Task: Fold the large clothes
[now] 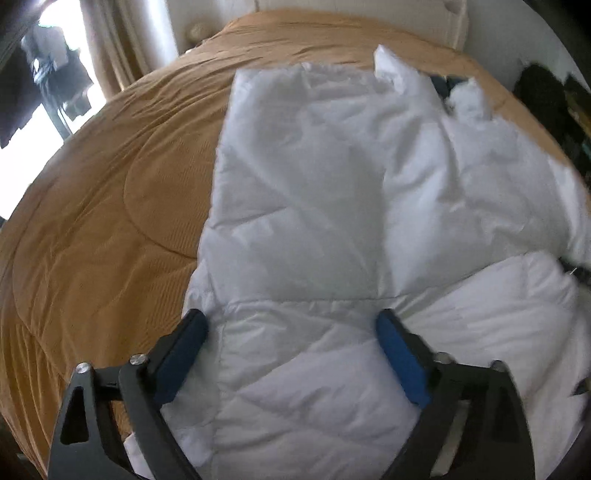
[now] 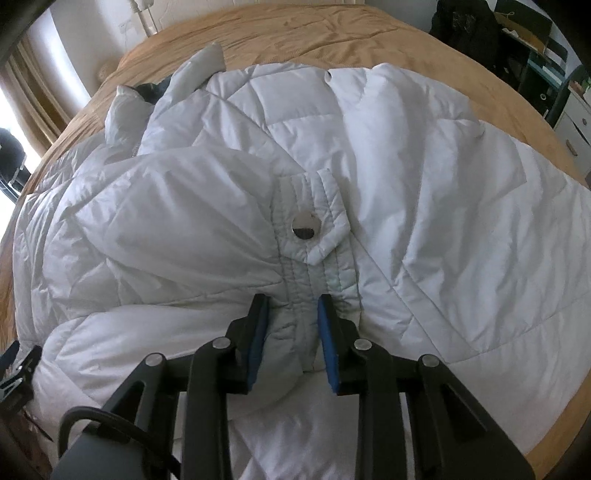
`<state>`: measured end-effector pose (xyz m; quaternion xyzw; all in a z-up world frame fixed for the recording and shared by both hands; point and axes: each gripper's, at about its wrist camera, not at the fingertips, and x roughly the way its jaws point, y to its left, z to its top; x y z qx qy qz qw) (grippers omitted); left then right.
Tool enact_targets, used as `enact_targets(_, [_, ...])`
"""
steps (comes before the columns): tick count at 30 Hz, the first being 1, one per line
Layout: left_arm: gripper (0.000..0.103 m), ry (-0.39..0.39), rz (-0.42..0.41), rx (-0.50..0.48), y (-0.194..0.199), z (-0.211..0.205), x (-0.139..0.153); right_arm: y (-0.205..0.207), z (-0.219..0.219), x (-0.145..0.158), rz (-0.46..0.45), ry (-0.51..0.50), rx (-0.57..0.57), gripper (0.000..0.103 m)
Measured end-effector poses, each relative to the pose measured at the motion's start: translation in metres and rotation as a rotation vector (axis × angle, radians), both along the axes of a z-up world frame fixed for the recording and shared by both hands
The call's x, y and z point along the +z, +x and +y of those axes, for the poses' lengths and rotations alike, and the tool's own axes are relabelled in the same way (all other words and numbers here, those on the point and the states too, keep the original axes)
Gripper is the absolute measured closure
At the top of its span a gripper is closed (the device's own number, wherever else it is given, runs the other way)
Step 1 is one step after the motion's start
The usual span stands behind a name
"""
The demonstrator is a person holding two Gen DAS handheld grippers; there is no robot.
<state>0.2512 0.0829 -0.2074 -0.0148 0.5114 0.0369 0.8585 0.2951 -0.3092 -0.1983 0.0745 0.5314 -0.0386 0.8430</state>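
Closest to the right wrist lens, the right gripper (image 2: 291,301) has its two blue-padded black fingers (image 2: 258,332) drawn close together on either side of a stitched, ribbed band of the white quilted puffer jacket (image 2: 424,206), at what looks like a sleeve cuff; the pads press into the fabric, so it is pinching that band. Just beyond the fingertips a pointed tab carries a round, shiny metal snap button (image 2: 306,225). No writing or logo can be read on the snap or anywhere on the jacket.

From the left wrist view, the left gripper (image 1: 291,325) has its fingers spread wide apart, hovering over the jacket's (image 1: 314,177) quilted surface with nothing between the blue pads (image 1: 184,350). Motion blur softens this view.

That jacket lies spread across a tan quilted bedspread (image 2: 314,33), (image 1: 110,184), filling most of the bed's middle, with a bunched white part and a scrap of dark blue lining (image 2: 151,90) at its far side. Beige curtains (image 1: 107,48) hang beside a bright window at the bed's far left. Dark clothing (image 2: 465,26) sits off the far right corner near shelving; any labels there are too small to read.
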Motion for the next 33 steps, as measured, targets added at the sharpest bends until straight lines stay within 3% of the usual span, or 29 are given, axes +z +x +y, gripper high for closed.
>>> enact_targets(1, [0.028,-0.017,-0.022,0.003,0.001,0.001,0.012,-0.011,-0.003,0.001,-0.002,-0.002,0.004,0.075])
enact_targets(3, [0.026,-0.067,-0.071,-0.039,0.017,-0.007,0.034,-0.015,-0.002,0.001,-0.005,-0.007,0.007,0.074])
enact_targets(6, [0.026,-0.026,-0.083,-0.031,0.060,-0.024,0.044,-0.014,-0.002,0.001,-0.012,-0.008,0.007,0.072])
enact_targets(10, [0.025,0.016,0.036,0.027,0.128,-0.035,0.015,-0.017,-0.001,-0.001,-0.028,-0.032,0.014,0.072])
enact_targets(12, [0.018,0.039,0.059,0.041,0.150,-0.035,-0.003,-0.017,0.002,-0.001,-0.035,-0.049,0.022,0.072])
enact_targets(14, [0.000,0.090,0.045,0.056,0.159,-0.034,-0.013,-0.017,0.006,-0.003,-0.041,-0.062,0.025,0.072])
enact_targets(15, [0.000,0.098,0.040,0.061,0.162,-0.032,-0.017,-0.018,0.008,-0.004,-0.044,-0.066,0.025,0.071])
enact_targets(19, [0.002,0.076,0.031,0.057,0.160,-0.025,-0.018,-0.016,0.014,-0.006,-0.044,-0.074,0.031,0.071])
enact_targets(21, [0.011,0.073,0.008,0.042,0.150,-0.026,-0.006,-0.015,0.013,-0.003,-0.039,-0.073,0.041,0.071])
enact_targets(23, [0.013,0.058,-0.029,0.030,0.132,-0.027,0.009,-0.019,0.008,0.006,-0.057,-0.050,0.036,0.070])
enact_targets(27, [0.012,0.010,-0.126,0.010,0.080,-0.031,0.032,-0.037,-0.011,0.033,-0.137,-0.074,-0.019,0.037])
enact_targets(30, [0.012,0.003,-0.154,-0.041,0.048,-0.044,0.036,-0.042,-0.012,0.053,-0.174,-0.128,-0.019,0.036])
enact_targets(33, [0.012,0.000,-0.116,-0.077,0.047,-0.051,0.018,-0.041,-0.006,0.057,-0.169,-0.131,0.001,0.036])
